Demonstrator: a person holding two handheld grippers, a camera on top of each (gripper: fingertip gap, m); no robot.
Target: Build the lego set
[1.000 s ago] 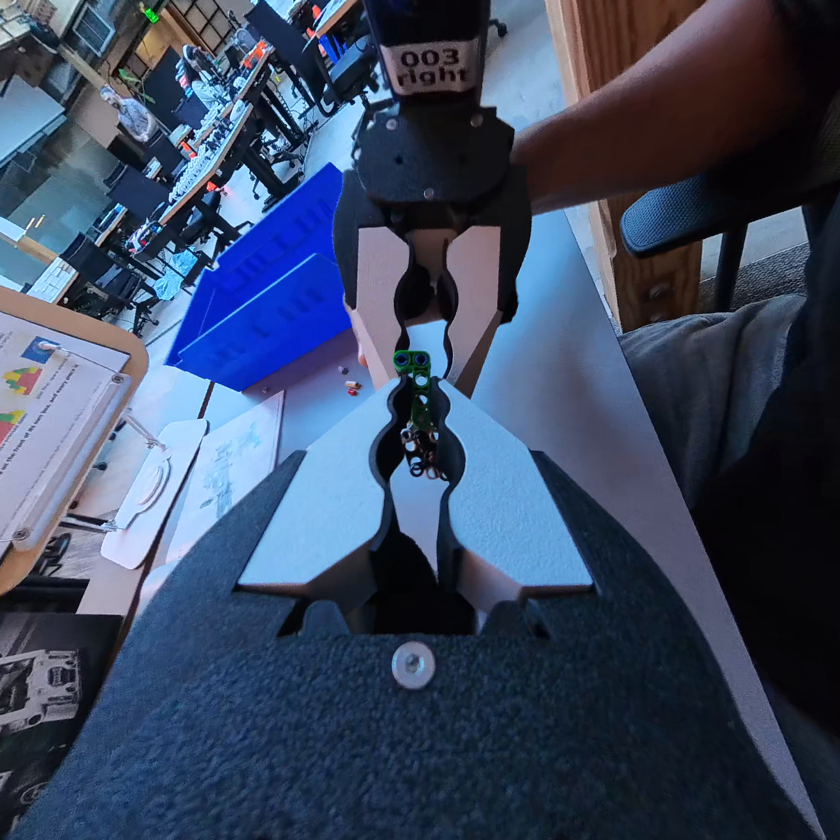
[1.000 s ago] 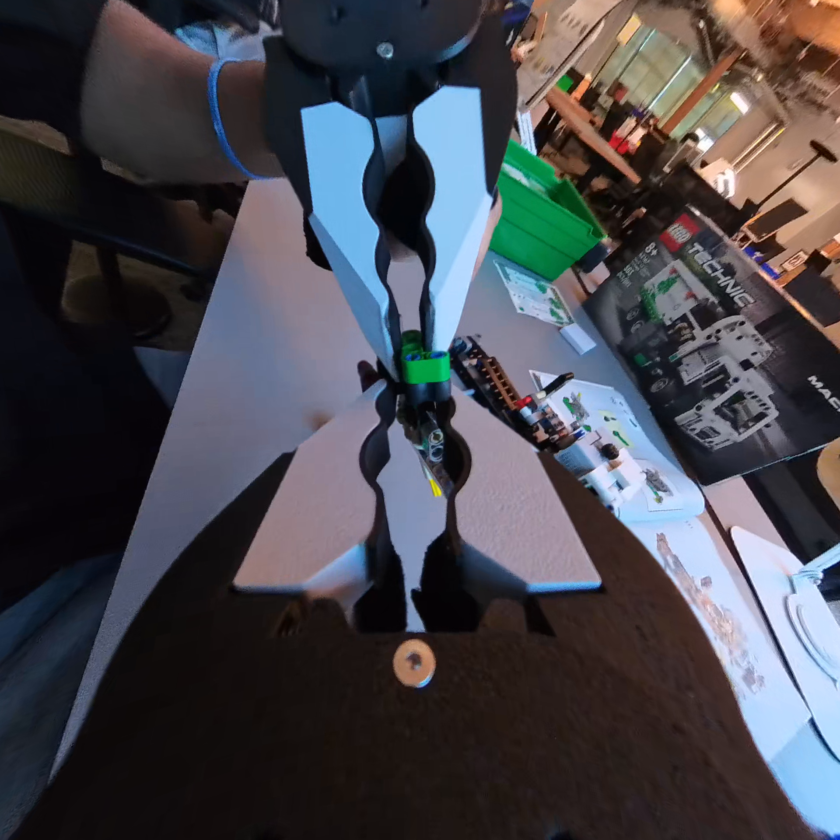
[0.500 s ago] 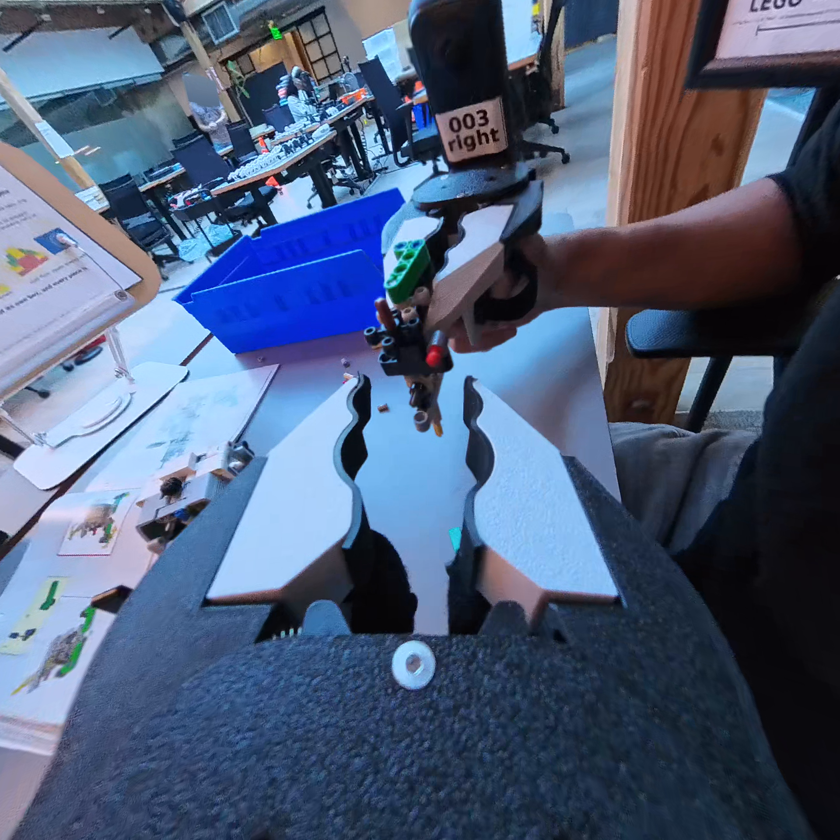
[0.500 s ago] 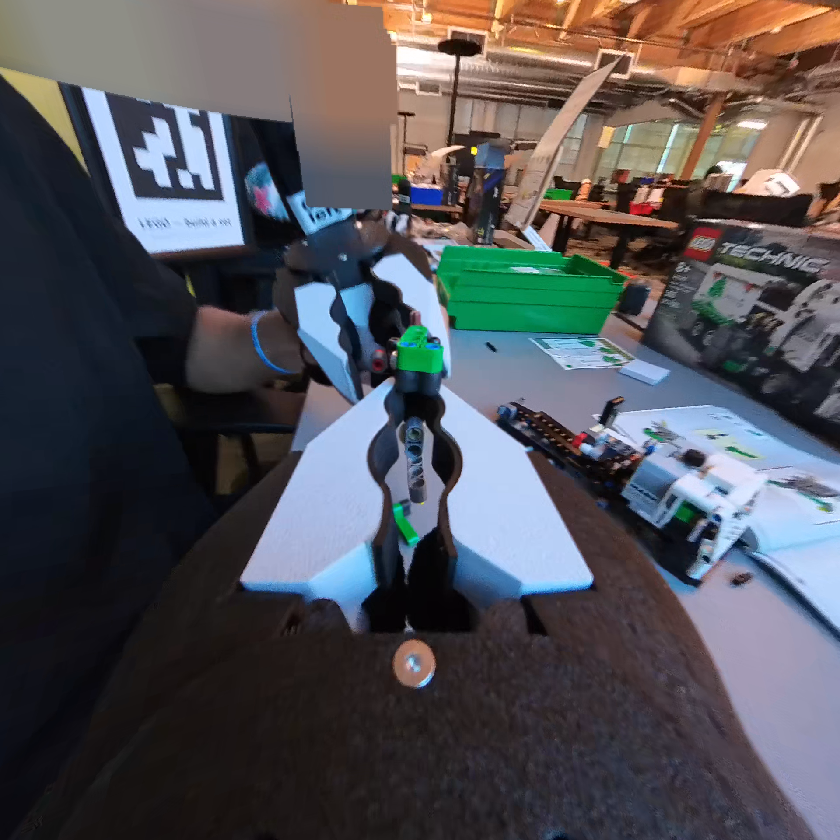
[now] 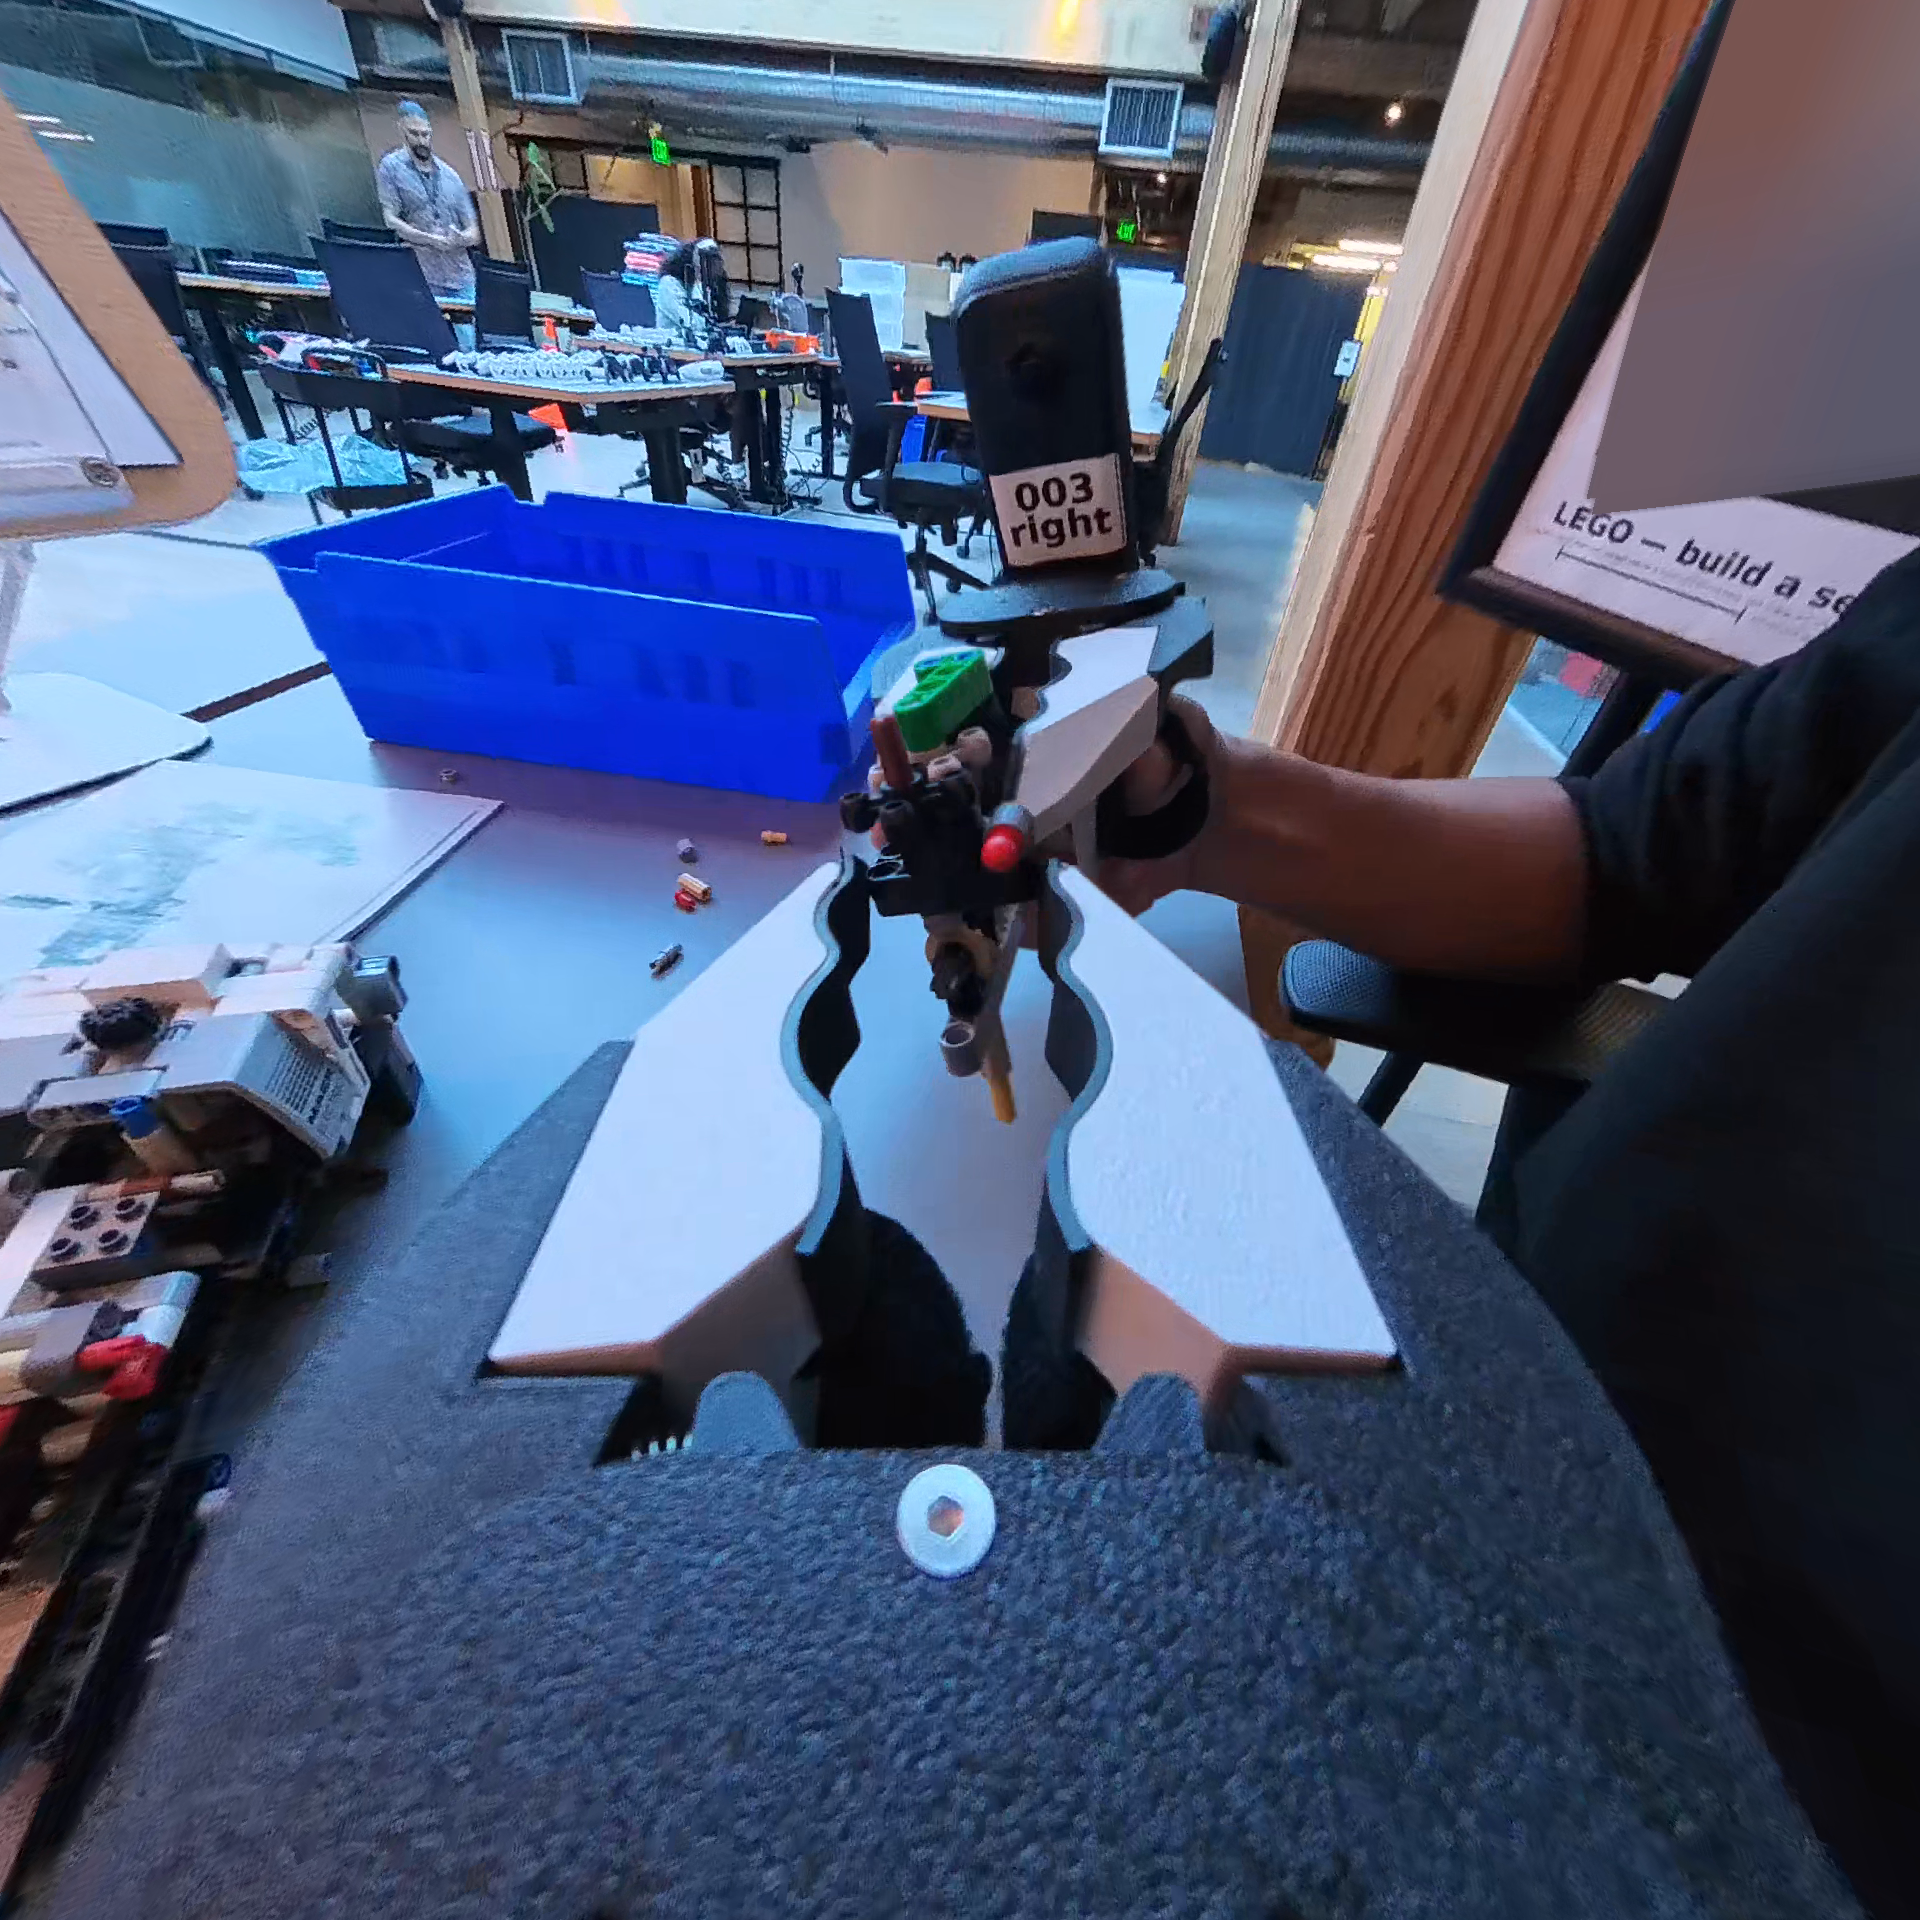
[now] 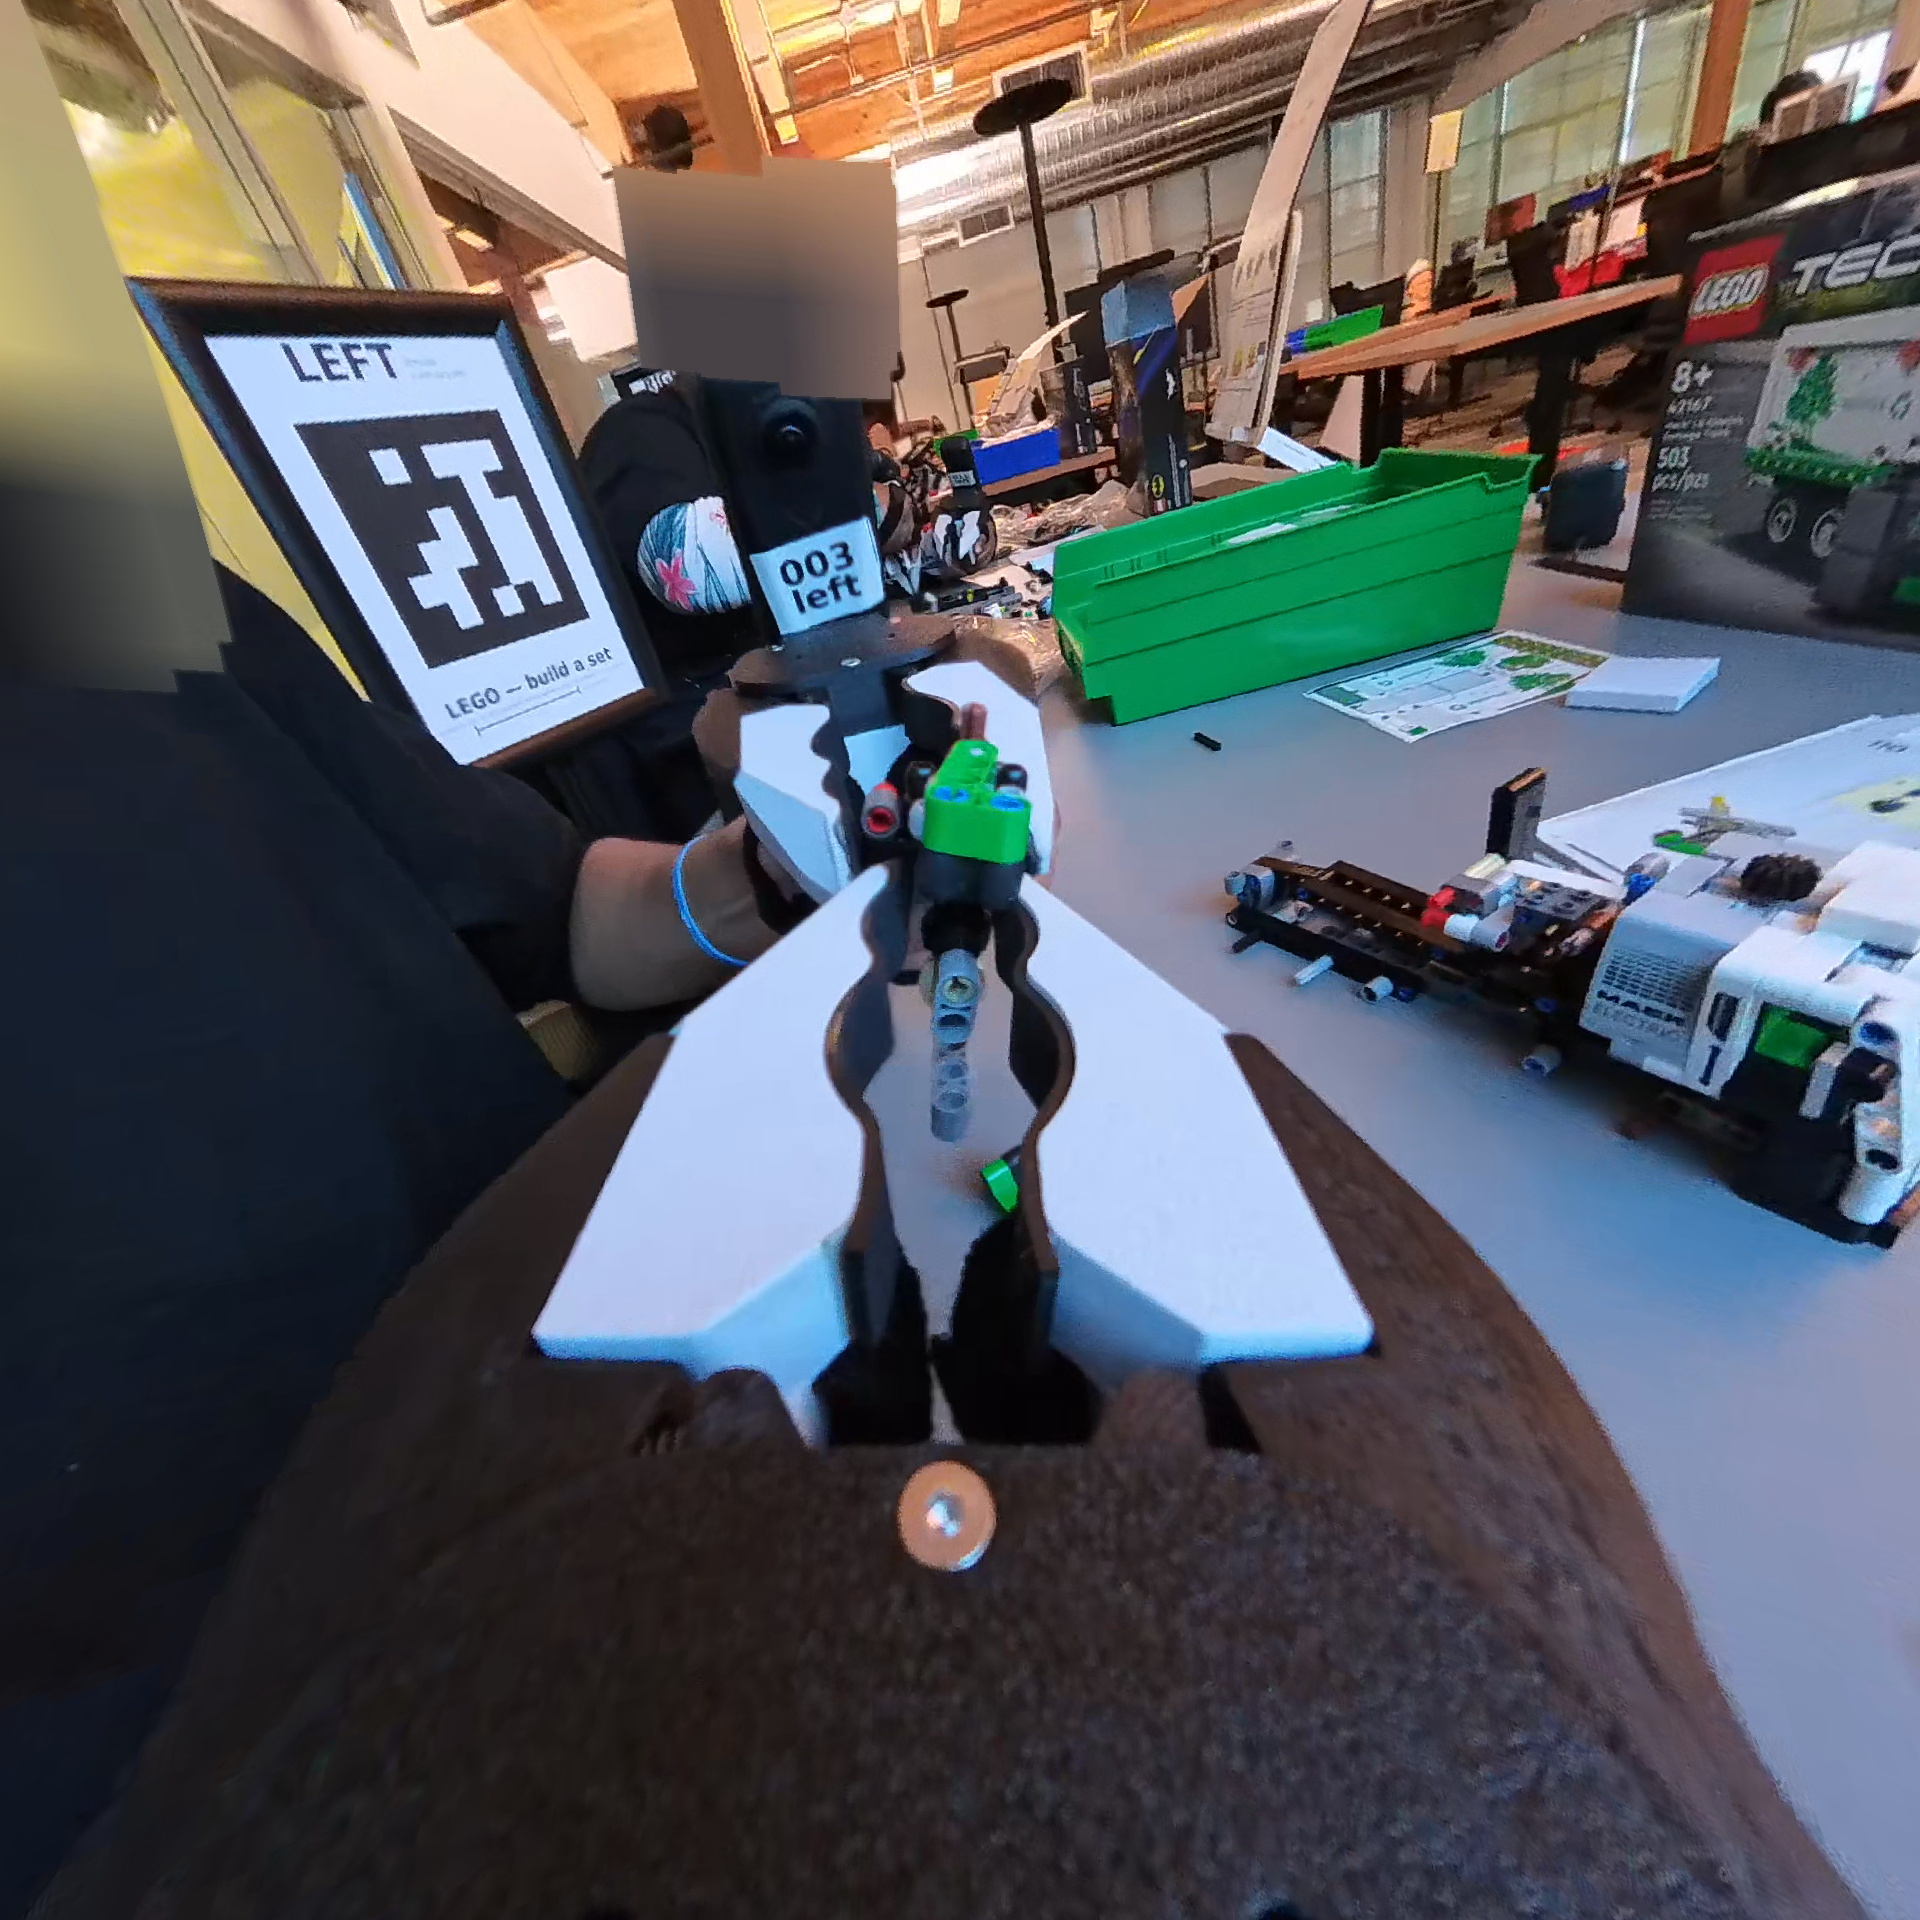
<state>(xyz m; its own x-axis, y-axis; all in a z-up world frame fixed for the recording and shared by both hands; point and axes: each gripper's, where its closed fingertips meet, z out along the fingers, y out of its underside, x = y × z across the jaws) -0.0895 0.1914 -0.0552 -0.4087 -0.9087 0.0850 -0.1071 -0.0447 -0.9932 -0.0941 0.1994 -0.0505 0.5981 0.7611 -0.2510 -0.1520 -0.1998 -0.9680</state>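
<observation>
We held the left tongs (image 5: pixel 945 935) wide open with nothing in them. One second earlier these tongs were shut on the little lego piece (image 5: pixel 940 821), nose to nose with the right tongs (image 6: pixel 951 914). By now they had let go and pulled back, so there was a gap between them and the piece.

Our right tongs were closed tight on the little lego piece and held it up in the air, above the tabletop (image 5: pixel 540 935). The piece had a green block (image 6: pixel 975 816) on top, black parts in the middle, a red tip on one side, and a grey bar (image 6: pixel 951 1049) with holes that hung down between the fingers.

A second ago both tongs pointed down at the tabletop. Now they were lifted and level, so we could see far into the room.

The half-built white truck (image 6: pixel 1704 977) sat on the tabletop, off to the right of the right tongs. A green bin (image 6: pixel 1278 582) stood behind it, and the lego box (image 6: pixel 1787 436) stood at the far right. In the left wrist view a blue bin (image 5: pixel 582 634) sat at the back, with a few tiny loose parts (image 5: pixel 691 888) in front of it. A small green part (image 6: pixel 1000 1182) lay on the tabletop under the right tongs.
</observation>
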